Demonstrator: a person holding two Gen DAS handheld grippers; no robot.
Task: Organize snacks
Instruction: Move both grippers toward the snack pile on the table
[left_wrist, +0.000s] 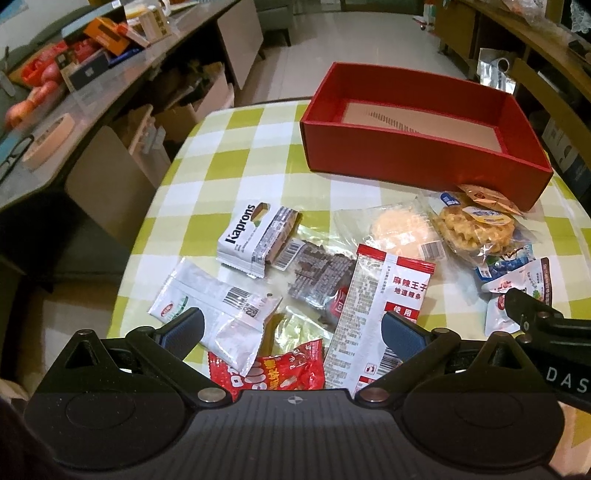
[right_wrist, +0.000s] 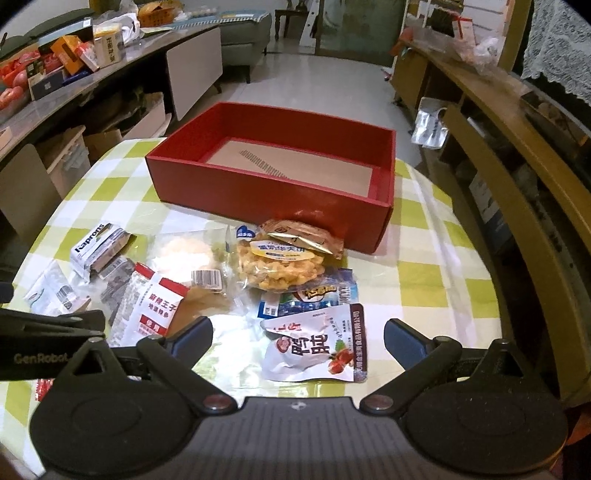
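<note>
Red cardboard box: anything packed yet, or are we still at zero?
Nothing is done: the red cardboard box shows only its bare liner. Neither open tool, left or right, holds anything. The white Kaprons wafer pack, the clear bag of yellow cookies and the other packets remain on the checked tablecloth.

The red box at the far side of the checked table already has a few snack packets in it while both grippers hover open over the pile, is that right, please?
Not quite: the red box holds no packets. The right wrist view shows only its bare cardboard floor. The snack packets all lie on the checked table before it, and both the left gripper and right gripper are open.
</note>
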